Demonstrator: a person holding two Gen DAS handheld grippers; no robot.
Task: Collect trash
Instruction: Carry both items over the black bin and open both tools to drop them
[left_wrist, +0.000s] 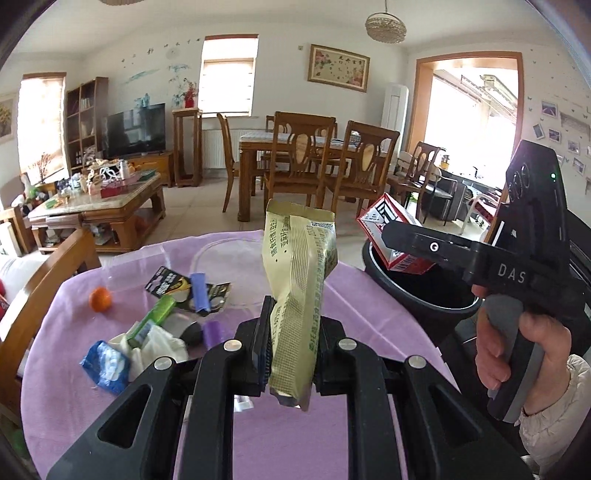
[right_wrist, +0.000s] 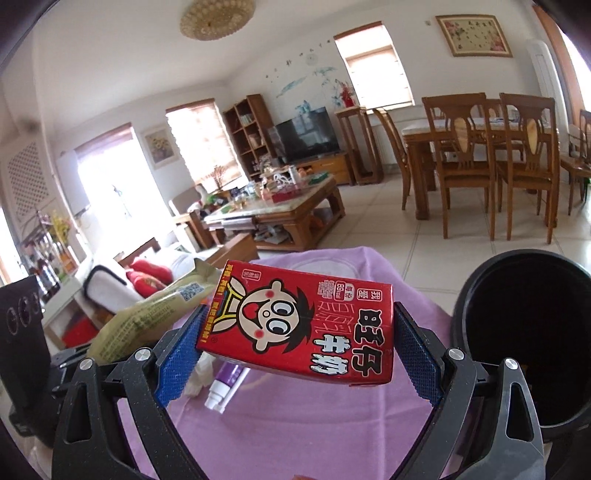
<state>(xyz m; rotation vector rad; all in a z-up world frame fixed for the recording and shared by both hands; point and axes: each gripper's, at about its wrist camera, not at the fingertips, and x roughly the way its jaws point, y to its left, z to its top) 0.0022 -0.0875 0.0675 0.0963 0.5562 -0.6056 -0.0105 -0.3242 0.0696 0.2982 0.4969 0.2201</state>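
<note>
Left claw (left_wrist: 291, 339) is clamped tight on a gold-green snack wrapper (left_wrist: 299, 280), and that wrapper stands nearly upright, long axis running up from the pads, torn open end at the top. Over on the right, the right claw (right_wrist: 299, 332) is pressed onto a red milk carton (right_wrist: 299, 325), gripped across its ends between the blue pads (right_wrist: 177, 354); the carton's long axis lies crosswise between the fingers, printed face up toward the camera, tilted down to the right.

From the left wrist view, the carton sits above the rim of the black trash bin (left_wrist: 417, 295), with a hand (left_wrist: 517, 354) wrapped round the right claw's handle. That view also gives the leftovers on the purple-clothed counter (left_wrist: 258, 424): an orange (left_wrist: 99, 299), a green wrapper (left_wrist: 157, 317), a blue packet (left_wrist: 105, 365), crumpled tissue (left_wrist: 162, 343).

The right wrist view alone shows the bin's dark inside (right_wrist: 524, 325) and a white-capped purple tube (right_wrist: 227, 387) lying on the cloth under the carton.
</note>
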